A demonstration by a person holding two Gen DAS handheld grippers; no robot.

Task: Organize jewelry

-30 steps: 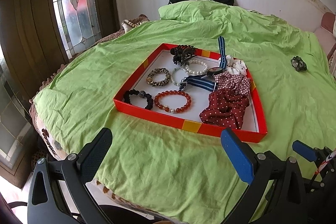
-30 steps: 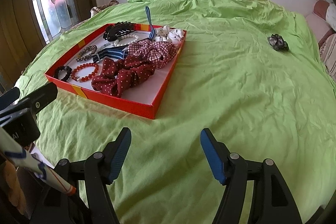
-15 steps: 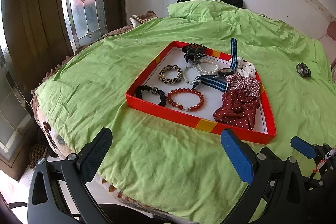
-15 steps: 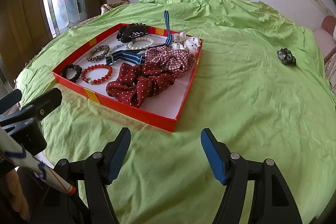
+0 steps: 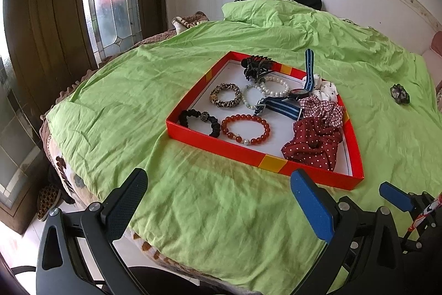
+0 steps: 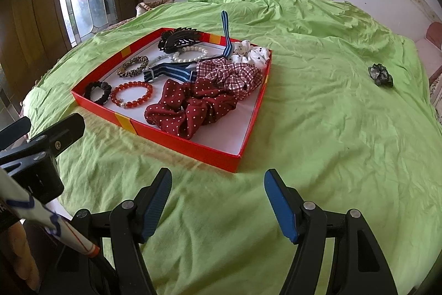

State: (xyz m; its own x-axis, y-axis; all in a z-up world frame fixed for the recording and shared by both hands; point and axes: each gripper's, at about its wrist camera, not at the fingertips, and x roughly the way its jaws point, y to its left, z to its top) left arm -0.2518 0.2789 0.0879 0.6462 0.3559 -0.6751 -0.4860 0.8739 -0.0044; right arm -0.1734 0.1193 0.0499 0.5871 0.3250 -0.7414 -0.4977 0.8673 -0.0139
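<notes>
Hovering over the green bedsheet (image 6: 317, 129), left gripper (image 5: 221, 201) and right gripper (image 6: 218, 201) both gape empty, near the red tray (image 5: 221, 141) of bracelets and scrunchies, one dark scrunchie (image 6: 380, 74) well apart.

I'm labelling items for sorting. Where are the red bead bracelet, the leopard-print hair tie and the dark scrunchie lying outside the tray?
Red bead bracelet (image 5: 245, 129): left wrist view, on its near beads.
Leopard-print hair tie (image 5: 225, 95): left wrist view, on its band.
Dark scrunchie (image 6: 380, 75): right wrist view, on its gathered fabric.
</notes>
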